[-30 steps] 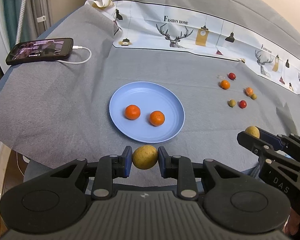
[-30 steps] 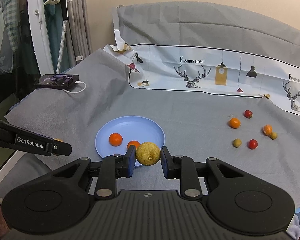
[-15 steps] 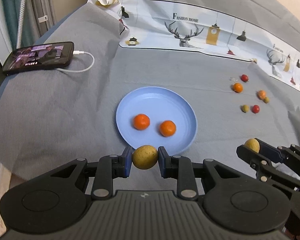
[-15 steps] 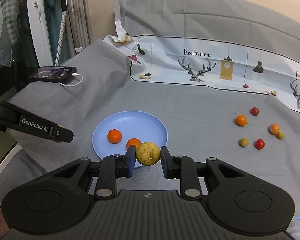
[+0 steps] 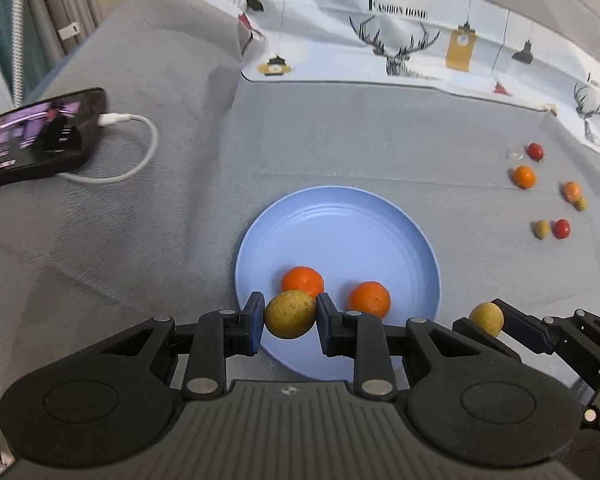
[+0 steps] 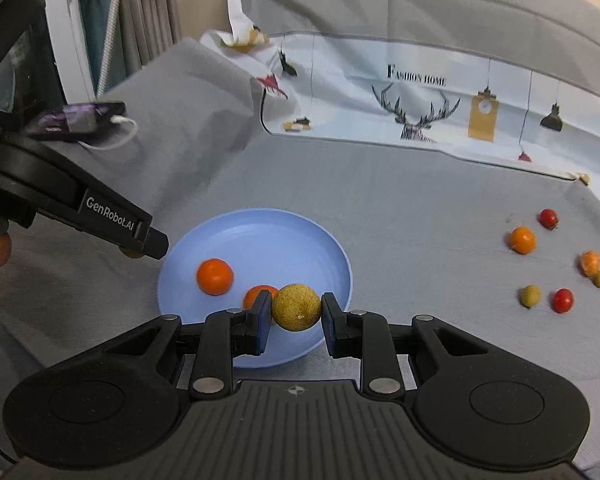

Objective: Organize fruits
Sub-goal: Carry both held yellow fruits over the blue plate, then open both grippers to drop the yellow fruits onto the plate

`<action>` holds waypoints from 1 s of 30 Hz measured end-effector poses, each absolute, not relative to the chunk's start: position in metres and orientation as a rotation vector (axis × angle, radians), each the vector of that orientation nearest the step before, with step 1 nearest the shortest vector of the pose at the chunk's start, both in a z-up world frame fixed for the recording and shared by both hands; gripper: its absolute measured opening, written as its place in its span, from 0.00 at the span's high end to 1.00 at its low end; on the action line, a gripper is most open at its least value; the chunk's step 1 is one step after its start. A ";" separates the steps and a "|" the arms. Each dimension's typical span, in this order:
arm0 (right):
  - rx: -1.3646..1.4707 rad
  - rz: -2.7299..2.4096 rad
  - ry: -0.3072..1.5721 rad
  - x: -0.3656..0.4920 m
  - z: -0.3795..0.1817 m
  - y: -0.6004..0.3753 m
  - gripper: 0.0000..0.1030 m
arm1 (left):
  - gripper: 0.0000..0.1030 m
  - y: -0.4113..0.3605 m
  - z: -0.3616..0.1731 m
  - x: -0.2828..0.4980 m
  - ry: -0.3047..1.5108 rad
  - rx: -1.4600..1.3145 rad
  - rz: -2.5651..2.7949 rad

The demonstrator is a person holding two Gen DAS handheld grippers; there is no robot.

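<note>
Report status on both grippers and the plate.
Left gripper and right gripper each shut on a yellow fruit. Blue plate holds two oranges. Nothing blocking it.

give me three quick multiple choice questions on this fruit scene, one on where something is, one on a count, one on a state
1. Where does the phone lie?
A. on the blue plate
B. on the grey cloth, left of the plate
C. among the small fruits on the right

2. How many oranges lie on the blue plate?
A. none
B. two
C. four

3. What is the left claw doing?
A. standing open and empty
B. gripping a yellow fruit
C. gripping the phone cable

Answers:
1. B, the phone sits on the cloth far left, with its white cable plugged in.
2. B, one orange and a second orange lie near the plate's near edge.
3. B, its pads press both sides of a yellow fruit; the right claw likewise grips another yellow fruit.
</note>
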State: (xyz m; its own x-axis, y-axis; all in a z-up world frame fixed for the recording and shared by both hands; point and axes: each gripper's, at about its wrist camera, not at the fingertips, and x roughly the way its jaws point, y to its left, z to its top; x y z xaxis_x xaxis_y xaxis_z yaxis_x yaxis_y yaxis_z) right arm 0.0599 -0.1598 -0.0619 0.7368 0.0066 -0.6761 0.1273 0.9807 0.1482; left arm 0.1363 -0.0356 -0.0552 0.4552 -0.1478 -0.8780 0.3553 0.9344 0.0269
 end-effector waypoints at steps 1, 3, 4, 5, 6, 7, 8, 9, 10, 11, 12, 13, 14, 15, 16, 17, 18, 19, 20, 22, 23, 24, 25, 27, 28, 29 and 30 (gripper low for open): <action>0.190 -0.064 0.750 0.065 -0.066 -0.161 0.73 | 0.71 -0.038 -0.059 0.141 1.064 0.222 -0.312; 0.188 -0.058 0.767 0.074 -0.074 -0.163 0.73 | 0.71 -0.042 -0.068 0.149 1.081 0.233 -0.314; 0.189 -0.056 0.773 0.078 -0.077 -0.164 0.73 | 0.71 -0.045 -0.071 0.152 1.085 0.238 -0.313; 0.190 -0.052 0.779 0.081 -0.080 -0.165 0.73 | 0.71 -0.046 -0.075 0.155 1.090 0.242 -0.312; 0.191 -0.050 0.784 0.085 -0.083 -0.166 0.73 | 0.71 -0.049 -0.080 0.160 1.097 0.248 -0.311; 0.192 -0.047 0.788 0.088 -0.085 -0.166 0.73 | 0.71 -0.050 -0.082 0.162 1.102 0.250 -0.310; 0.192 -0.043 0.794 0.091 -0.088 -0.166 0.73 | 0.71 -0.053 -0.087 0.167 1.109 0.255 -0.308; 0.192 -0.040 0.798 0.094 -0.090 -0.166 0.73 | 0.71 -0.055 -0.089 0.169 1.113 0.259 -0.306; 0.191 -0.035 0.802 0.097 -0.092 -0.166 0.73 | 0.71 -0.056 -0.091 0.172 1.116 0.263 -0.303; 0.190 -0.032 0.806 0.100 -0.094 -0.167 0.73 | 0.71 -0.058 -0.094 0.175 1.119 0.267 -0.303; 0.189 -0.028 0.808 0.102 -0.096 -0.167 0.73 | 0.71 -0.060 -0.097 0.178 1.122 0.274 -0.300; 0.187 -0.024 0.809 0.105 -0.097 -0.167 0.73 | 0.67 -0.061 -0.098 0.180 1.119 0.277 -0.299; 0.185 -0.014 0.811 0.108 -0.098 -0.167 0.73 | 0.60 -0.061 -0.097 0.181 1.112 0.280 -0.303; 0.181 0.005 0.810 0.111 -0.098 -0.167 0.73 | 0.34 -0.062 -0.095 0.182 1.101 0.290 -0.308; 0.175 0.012 0.804 0.113 -0.097 -0.167 0.70 | 0.09 -0.063 -0.092 0.181 1.087 0.293 -0.303; 0.169 0.013 0.798 0.114 -0.096 -0.167 0.56 | 0.02 -0.063 -0.089 0.180 1.066 0.295 -0.296; 0.164 0.017 0.795 0.114 -0.094 -0.168 0.48 | 0.01 -0.063 -0.082 0.177 1.029 0.299 -0.290; 0.160 0.018 0.790 0.113 -0.092 -0.169 0.35 | 0.00 -0.063 -0.078 0.175 1.015 0.304 -0.293; 0.154 0.009 0.783 0.110 -0.088 -0.169 0.30 | 0.00 -0.063 -0.075 0.172 1.017 0.316 -0.302; 0.148 0.000 0.783 0.103 -0.083 -0.170 0.25 | 0.00 -0.062 -0.071 0.167 1.036 0.328 -0.296; 0.151 -0.005 0.784 0.097 -0.079 -0.171 0.23 | 0.00 -0.059 -0.069 0.163 1.043 0.324 -0.294; 0.157 -0.014 0.784 0.090 -0.076 -0.171 0.21 | 0.00 -0.055 -0.066 0.158 1.058 0.314 -0.292; 0.164 -0.022 0.784 0.082 -0.072 -0.172 0.18 | 0.00 -0.052 -0.063 0.153 1.068 0.304 -0.293; 0.175 -0.036 0.788 0.065 -0.065 -0.171 0.15 | 0.00 -0.045 -0.058 0.141 1.084 0.289 -0.290; 0.180 -0.040 0.790 0.059 -0.062 -0.170 0.14 | 0.00 -0.041 -0.054 0.134 1.090 0.286 -0.283; 0.188 -0.045 0.792 0.050 -0.058 -0.170 0.12 | 0.00 -0.037 -0.052 0.128 1.091 0.285 -0.279; 0.195 -0.052 0.794 0.042 -0.054 -0.169 0.11 | 0.00 -0.033 -0.049 0.120 1.090 0.285 -0.277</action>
State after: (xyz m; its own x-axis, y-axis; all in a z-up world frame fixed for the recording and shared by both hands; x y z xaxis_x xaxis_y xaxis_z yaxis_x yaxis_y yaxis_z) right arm 0.0417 -0.1685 -0.0536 0.7009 0.0268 -0.7128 0.1198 0.9807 0.1547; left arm 0.1204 -0.0333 -0.0489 0.4356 -0.0798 -0.8966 0.3573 0.9296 0.0909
